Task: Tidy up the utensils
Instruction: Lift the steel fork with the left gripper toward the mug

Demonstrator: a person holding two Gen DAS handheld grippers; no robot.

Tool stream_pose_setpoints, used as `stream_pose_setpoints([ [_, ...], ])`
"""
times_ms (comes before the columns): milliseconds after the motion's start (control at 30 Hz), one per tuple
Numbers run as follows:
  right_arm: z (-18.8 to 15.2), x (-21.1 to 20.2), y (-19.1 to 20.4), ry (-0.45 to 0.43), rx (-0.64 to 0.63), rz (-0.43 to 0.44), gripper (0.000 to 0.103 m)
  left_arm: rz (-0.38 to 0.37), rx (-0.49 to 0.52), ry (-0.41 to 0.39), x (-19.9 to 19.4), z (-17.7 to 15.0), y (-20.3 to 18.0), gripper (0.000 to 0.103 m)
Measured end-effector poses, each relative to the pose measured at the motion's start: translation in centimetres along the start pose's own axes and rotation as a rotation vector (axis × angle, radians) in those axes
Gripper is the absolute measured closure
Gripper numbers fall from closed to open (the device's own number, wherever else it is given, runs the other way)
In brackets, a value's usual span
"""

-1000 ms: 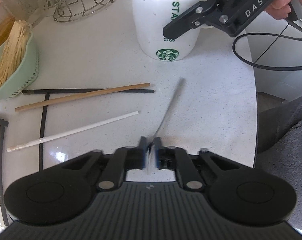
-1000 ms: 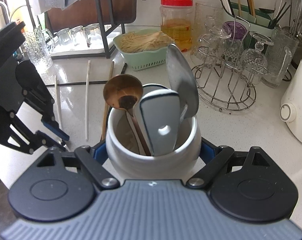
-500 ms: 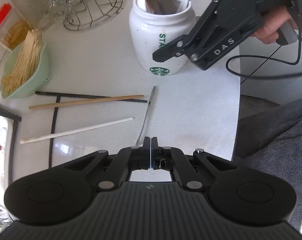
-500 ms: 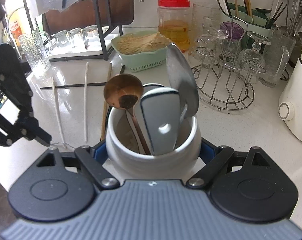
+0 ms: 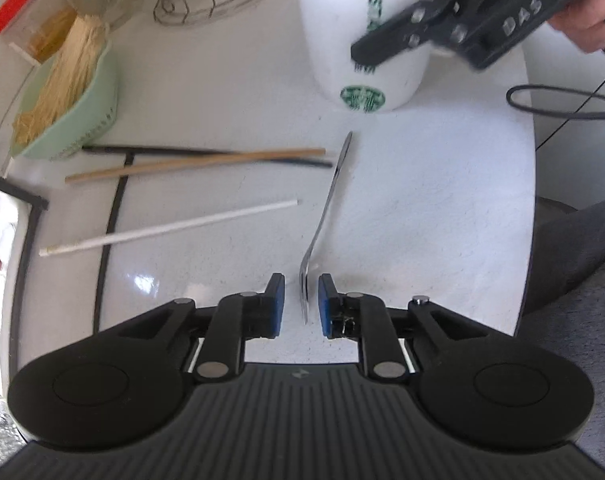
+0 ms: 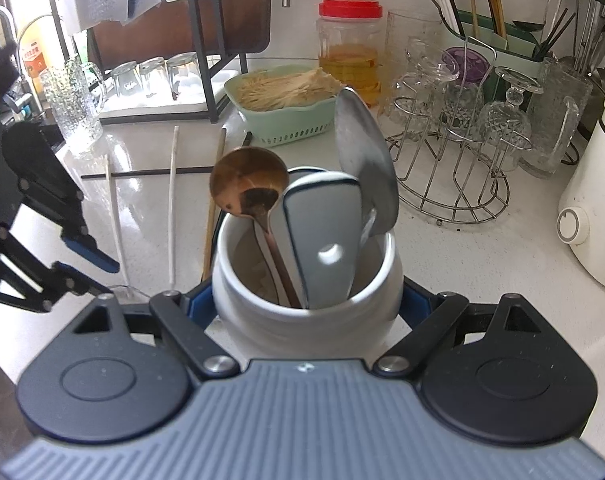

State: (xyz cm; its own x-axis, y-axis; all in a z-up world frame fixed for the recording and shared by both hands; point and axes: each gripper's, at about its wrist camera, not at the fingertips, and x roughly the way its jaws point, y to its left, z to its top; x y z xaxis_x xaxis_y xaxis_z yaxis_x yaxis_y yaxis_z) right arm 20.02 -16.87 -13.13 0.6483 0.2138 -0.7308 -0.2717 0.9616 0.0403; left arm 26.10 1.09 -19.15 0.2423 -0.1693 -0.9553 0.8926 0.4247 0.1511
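Note:
A white Starbucks jar [image 5: 362,36] stands on the white counter; my right gripper [image 6: 306,300] is shut on it, jaws on both sides of its body. The jar [image 6: 306,312] holds a copper spoon [image 6: 248,188], a grey spatula [image 6: 322,228] and a steel spoon [image 6: 362,164]. My left gripper [image 5: 301,304] is open, its blue pads [image 5: 276,300] on either side of a metal fork [image 5: 326,216] that lies on the counter pointing toward the jar. A wooden chopstick [image 5: 194,164], a black chopstick [image 5: 206,152] and a white chopstick [image 5: 166,228] lie to the left.
A mint basket of toothpicks [image 5: 70,100] sits at the left, a wire glass rack [image 6: 450,160] behind the jar, a red-lidded jar [image 6: 350,48] and a white appliance [image 6: 594,208] at the right. The counter edge [image 5: 530,200] runs close on the right.
My left gripper has opened; it was shut on the fork half a second ago. The fork now lies loose between the pads. The right gripper still holds the jar.

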Motion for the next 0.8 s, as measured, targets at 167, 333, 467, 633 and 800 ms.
stream_pose_setpoints([
  [167,0.0,0.0,0.0,0.000,0.002,-0.001,0.012,0.006,-0.023,-0.026,0.2,-0.5,0.3,0.083],
  [333,-0.1,0.0,0.0,-0.003,0.006,-0.003,0.012,-0.005,-0.043,-0.037,0.2,-0.5,0.1,0.095],
  [467,-0.2,0.0,0.1,-0.006,0.009,-0.009,0.012,-0.003,-0.049,-0.025,0.2,-0.5,-0.2,0.101],
  [633,-0.2,-0.1,0.2,-0.010,0.019,-0.018,0.012,0.035,-0.103,-0.033,-0.7,-0.5,0.4,0.102],
  [800,-0.3,-0.1,0.3,-0.021,0.022,-0.022,0.012,0.069,-0.097,-0.030,-2.8,0.1,0.6,0.102],
])
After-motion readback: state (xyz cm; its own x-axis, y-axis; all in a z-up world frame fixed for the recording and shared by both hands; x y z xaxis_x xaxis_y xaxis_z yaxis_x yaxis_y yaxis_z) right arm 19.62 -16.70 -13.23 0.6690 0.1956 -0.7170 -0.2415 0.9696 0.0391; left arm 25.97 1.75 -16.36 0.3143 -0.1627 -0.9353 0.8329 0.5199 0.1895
